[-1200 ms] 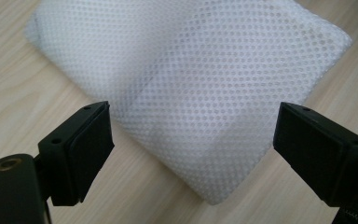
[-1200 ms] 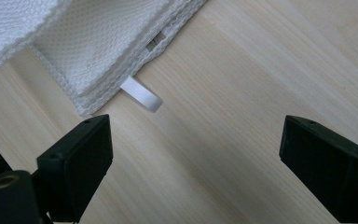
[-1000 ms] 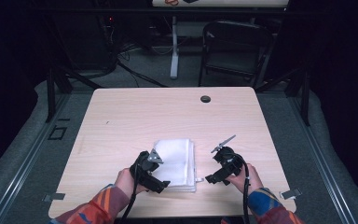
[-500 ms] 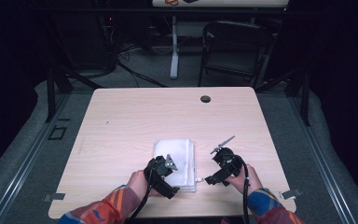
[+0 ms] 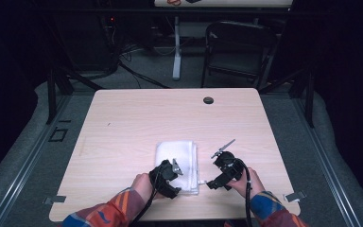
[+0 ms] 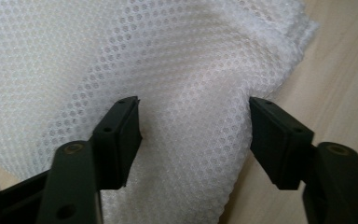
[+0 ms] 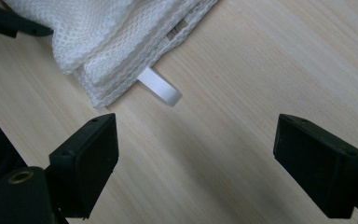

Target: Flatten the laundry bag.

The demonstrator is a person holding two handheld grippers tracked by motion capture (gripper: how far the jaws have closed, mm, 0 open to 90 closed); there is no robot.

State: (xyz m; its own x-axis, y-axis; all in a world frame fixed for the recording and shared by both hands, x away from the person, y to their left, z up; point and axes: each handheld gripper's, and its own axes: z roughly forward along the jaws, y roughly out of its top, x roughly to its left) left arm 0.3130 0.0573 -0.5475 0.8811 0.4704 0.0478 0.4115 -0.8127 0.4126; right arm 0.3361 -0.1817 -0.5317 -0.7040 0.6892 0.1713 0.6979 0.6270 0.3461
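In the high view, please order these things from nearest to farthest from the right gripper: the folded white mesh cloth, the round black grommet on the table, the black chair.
1. Folded white mesh cloth, just left of the right gripper.
2. Round black grommet, near the table's far edge.
3. Black chair, on the floor behind the table.

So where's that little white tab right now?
In the right gripper view, the white tab sticks out from the folded mesh cloth's edge onto the bare table.

A dim lab: wooden table (image 5: 137, 118), floor cables (image 5: 132, 71), folding chair (image 5: 238, 52).
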